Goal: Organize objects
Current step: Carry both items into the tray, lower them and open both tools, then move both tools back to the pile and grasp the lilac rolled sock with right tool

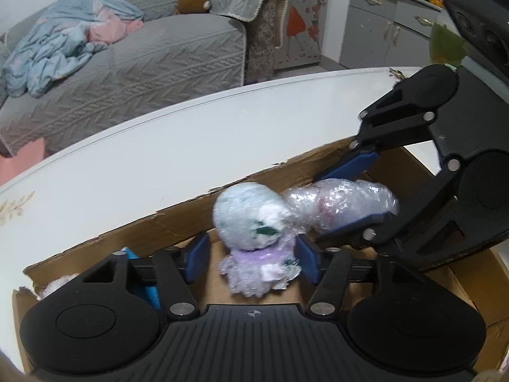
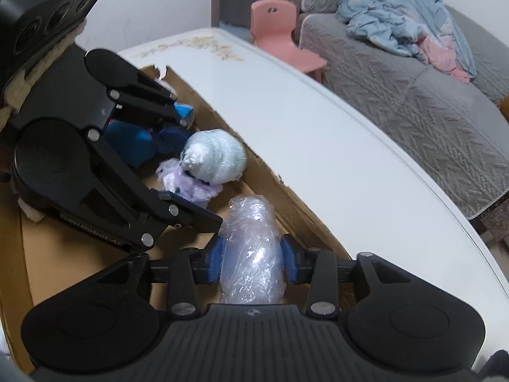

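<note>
A plush doll wrapped in plastic [image 1: 251, 238], with a pale round head and lilac body, lies in a cardboard box [image 1: 178, 219]. My left gripper [image 1: 251, 259] is open around its body, blue pads apart on both sides. My right gripper [image 2: 251, 259] is shut on a bubble-wrapped bundle [image 2: 251, 254], held over the box beside the doll [image 2: 210, 162]. In the left wrist view the right gripper [image 1: 346, 191] holds the bundle [image 1: 343, 200] just right of the doll's head. The left gripper also shows in the right wrist view [image 2: 178, 165].
The box sits on a white table [image 1: 159, 146]. Blue items [image 2: 133, 146] lie deeper in the box. A grey sofa [image 1: 143, 63] with a blue blanket [image 1: 57, 51], a pink chair [image 2: 283, 35] and a grey cabinet [image 1: 391, 28] stand beyond the table.
</note>
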Demonstrator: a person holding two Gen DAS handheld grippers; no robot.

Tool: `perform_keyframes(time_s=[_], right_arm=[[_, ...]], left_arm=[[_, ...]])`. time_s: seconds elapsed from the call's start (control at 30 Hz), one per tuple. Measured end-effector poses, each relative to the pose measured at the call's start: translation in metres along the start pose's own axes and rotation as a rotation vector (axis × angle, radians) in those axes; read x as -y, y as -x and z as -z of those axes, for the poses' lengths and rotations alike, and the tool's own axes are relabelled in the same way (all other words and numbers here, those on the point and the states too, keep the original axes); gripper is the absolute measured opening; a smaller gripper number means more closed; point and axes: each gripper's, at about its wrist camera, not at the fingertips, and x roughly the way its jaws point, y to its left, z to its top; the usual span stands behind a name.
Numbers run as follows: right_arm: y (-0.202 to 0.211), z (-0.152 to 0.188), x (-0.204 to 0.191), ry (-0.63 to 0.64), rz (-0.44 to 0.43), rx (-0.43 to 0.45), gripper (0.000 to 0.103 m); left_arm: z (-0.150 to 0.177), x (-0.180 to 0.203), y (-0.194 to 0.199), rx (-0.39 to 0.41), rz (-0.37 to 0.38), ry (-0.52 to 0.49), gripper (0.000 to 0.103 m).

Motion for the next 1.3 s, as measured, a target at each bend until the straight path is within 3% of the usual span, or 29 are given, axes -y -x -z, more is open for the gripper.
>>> perform_keyframes(time_s=[0.1, 0.37, 0.77, 1.3], right_arm=[[0.006, 0.0, -0.005, 0.043, 0.017, -0.04, 0.049], [0.013, -0.004, -0.008, 0.091, 0.03, -0.069, 0.056], [0.035, -0.01, -0.012, 0.081, 0.069, -0.05, 0.064], [0.071, -0.005, -0.053, 0.098, 0.089, 0.025, 0.068]], left_arm=[[-0.003, -0.007, 0.004, -0.004, 0.029, 0.049, 0.086], [-0.009, -0.006, 0.016, -0.013, 0.025, 0.072, 0.094], [0.0, -0.005, 0.055, 0.021, 0.007, 0.108, 0.096], [0.04, -0.001, 0.116, 0.088, -0.046, 0.152, 0.098]])
